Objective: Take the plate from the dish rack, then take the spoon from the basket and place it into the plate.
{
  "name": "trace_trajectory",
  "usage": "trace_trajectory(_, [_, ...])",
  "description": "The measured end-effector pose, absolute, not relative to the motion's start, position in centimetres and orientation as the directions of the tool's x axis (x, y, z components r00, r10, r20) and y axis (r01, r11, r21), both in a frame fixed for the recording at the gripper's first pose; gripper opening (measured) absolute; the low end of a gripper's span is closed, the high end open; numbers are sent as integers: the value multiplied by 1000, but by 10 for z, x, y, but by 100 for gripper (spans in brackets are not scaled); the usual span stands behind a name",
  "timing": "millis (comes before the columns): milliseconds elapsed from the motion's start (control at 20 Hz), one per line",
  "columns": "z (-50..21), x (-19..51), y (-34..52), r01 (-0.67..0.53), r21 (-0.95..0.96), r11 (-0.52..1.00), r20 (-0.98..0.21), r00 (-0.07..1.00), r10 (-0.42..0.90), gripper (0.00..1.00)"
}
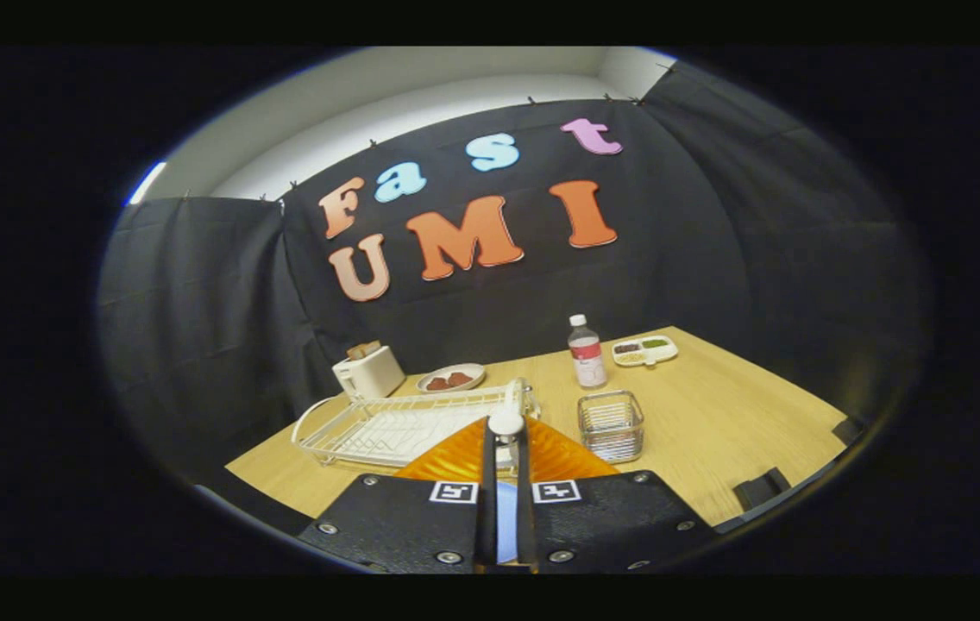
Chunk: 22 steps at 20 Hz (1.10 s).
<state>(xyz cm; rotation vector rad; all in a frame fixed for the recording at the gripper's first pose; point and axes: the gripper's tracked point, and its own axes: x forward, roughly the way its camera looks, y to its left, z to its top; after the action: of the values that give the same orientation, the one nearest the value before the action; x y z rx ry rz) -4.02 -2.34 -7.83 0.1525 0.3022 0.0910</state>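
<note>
My gripper (pixel 505 442) is shut on the spoon (pixel 505 423). The spoon's pale rounded end sticks out past the fingertips, and a light blue part of it shows between the two fingers lower down. Directly beneath the fingers an orange ribbed plate (pixel 447 459) lies on the wooden table, spreading out to both sides of them. The white wire dish rack (pixel 386 427) stands just beyond the plate to the left, with nothing in it. A small clear basket (pixel 611 425) sits to the right of the fingertips, and I see nothing inside it.
At the back of the table (pixel 740 414) stand a white toaster (pixel 369 371), a small dish of red food (pixel 451 378), a capped bottle (pixel 587 352) and a white divided tray (pixel 645 349). Black clamps (pixel 762 487) grip the table's right edge.
</note>
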Motion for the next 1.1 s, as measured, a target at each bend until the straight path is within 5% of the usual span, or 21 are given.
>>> trace_trajectory(1100, [-181, -57, 50, -269, 263, 926, -434, 825, 363, 9])
